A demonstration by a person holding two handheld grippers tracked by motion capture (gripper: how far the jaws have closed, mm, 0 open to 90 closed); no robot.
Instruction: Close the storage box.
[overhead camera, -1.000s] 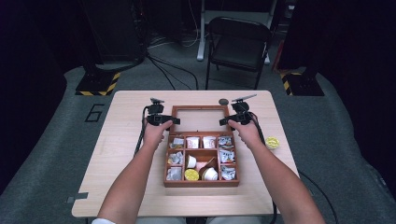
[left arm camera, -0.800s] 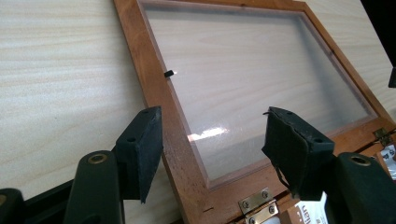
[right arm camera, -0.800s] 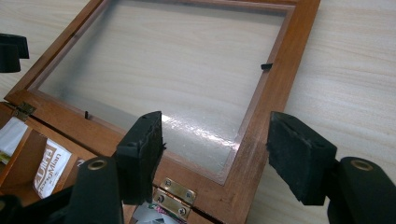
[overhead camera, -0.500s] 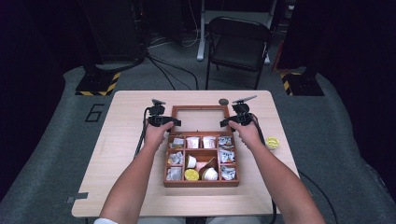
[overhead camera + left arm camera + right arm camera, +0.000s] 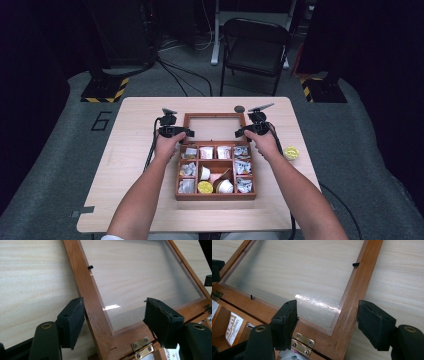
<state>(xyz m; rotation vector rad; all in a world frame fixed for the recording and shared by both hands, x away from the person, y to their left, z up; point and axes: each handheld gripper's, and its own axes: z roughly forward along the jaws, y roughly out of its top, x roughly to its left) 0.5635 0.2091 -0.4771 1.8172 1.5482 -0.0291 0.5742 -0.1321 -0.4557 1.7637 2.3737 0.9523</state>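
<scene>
Two grippers at hinge end of wooden box, mid-table. Glass lid thrown back flat on table beyond compartments, which hold packets and small cups. Left gripper: jaws part open, just been opening, straddling lid's side rail near brass hinge, pads clear of wood. Right gripper: jaws wider, also just opening, straddling opposite rail; nothing gripped

A lab or studio: a lone table on grey carpet, dark curtains, hazard-taped stand bases, floor cables, a folding chair.
</scene>
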